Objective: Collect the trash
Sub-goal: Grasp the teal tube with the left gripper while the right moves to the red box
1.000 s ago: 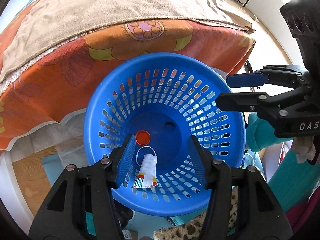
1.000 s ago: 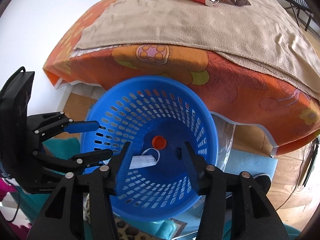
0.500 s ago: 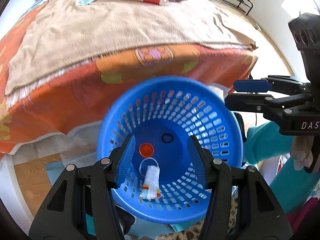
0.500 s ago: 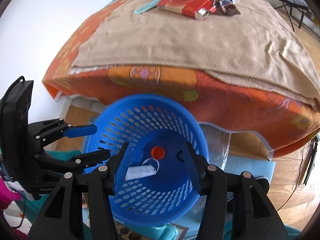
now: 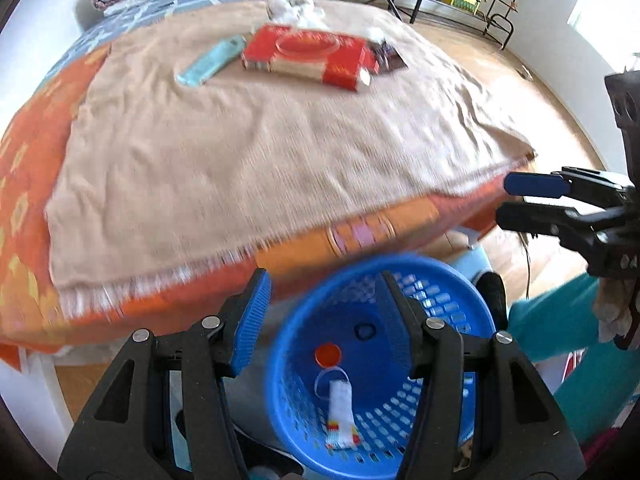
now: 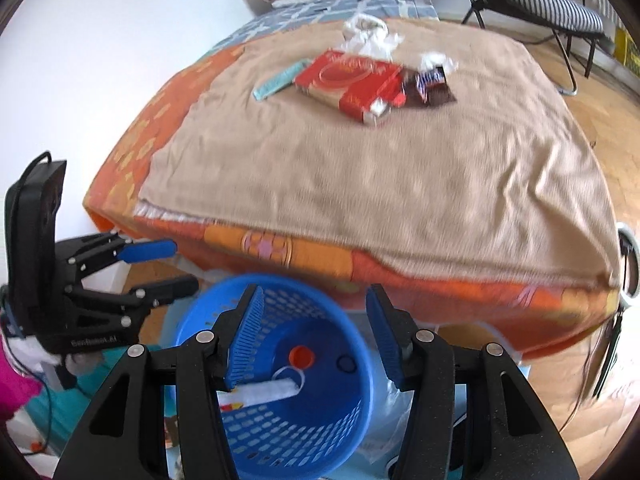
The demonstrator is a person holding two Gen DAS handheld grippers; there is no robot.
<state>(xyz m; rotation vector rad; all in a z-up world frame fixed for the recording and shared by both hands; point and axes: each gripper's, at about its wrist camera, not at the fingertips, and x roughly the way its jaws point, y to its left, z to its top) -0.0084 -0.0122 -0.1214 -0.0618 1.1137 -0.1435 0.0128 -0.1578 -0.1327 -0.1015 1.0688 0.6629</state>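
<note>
Bed (image 5: 36,184) under tan blanket (image 5: 260,152); red box (image 5: 308,56), teal strip (image 5: 212,60), wrappers (image 6: 430,80) atop.

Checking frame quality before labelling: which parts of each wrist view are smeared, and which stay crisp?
Left wrist view: blanket edge and blue basket rim smeared, left gripper crisp. Right wrist view: red box and wrappers streaked, right gripper sharp, fisheye bending throughout.

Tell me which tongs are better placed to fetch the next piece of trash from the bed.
Marginally the right tongs, a hedged call. Both are open and empty above the blue basket. The chocolate wrapper and crumpled white plastic lie toward the right end of the pile around the red box.
</note>
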